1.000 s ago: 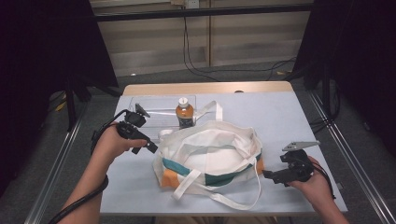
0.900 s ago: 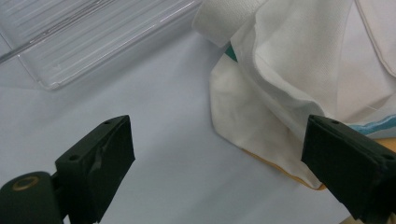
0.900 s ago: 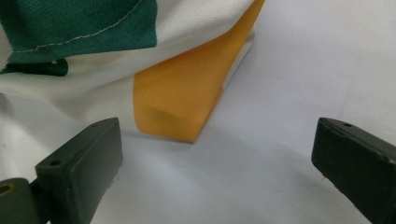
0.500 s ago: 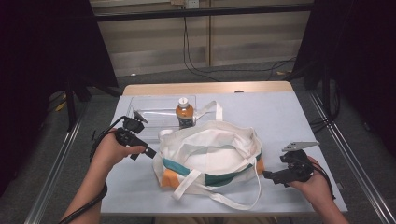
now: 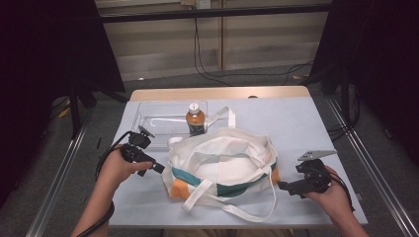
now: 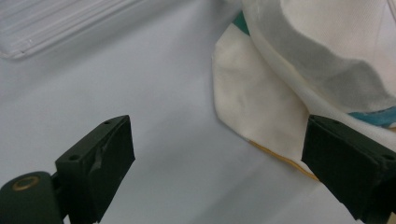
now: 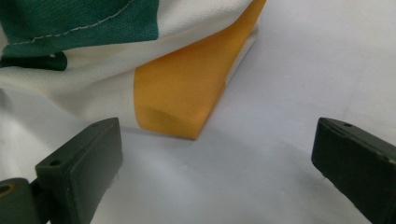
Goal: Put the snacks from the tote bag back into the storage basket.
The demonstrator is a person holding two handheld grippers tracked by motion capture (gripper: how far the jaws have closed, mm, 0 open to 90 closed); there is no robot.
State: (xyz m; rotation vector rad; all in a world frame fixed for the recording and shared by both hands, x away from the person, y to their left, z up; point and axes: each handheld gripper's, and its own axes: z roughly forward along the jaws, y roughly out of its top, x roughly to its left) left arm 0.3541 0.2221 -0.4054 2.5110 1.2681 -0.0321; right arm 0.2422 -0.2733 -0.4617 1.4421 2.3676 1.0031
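Observation:
A white cloth tote bag (image 5: 222, 158) with green and orange patches lies open-mouthed in the middle of the table, its straps trailing toward the front. My left gripper (image 5: 157, 168) points at the bag's left end, jaws wide open; in the left gripper view the bag's white corner (image 6: 252, 107) lies just ahead between them. My right gripper (image 5: 282, 186) sits at the bag's right end, also open, and the right gripper view has the bag's orange corner (image 7: 187, 93) close ahead. A brown bottle (image 5: 195, 119) with a white cap stands behind the bag.
A clear plastic tray (image 5: 158, 126) lies at the back left, beside the bottle. The table (image 5: 306, 128) has a pale blue cover, with metal rails along both sides. Cables trail from both grippers.
My left gripper has swung down and forward, from near the tray toward the bag's left end. The right gripper has stayed in place.

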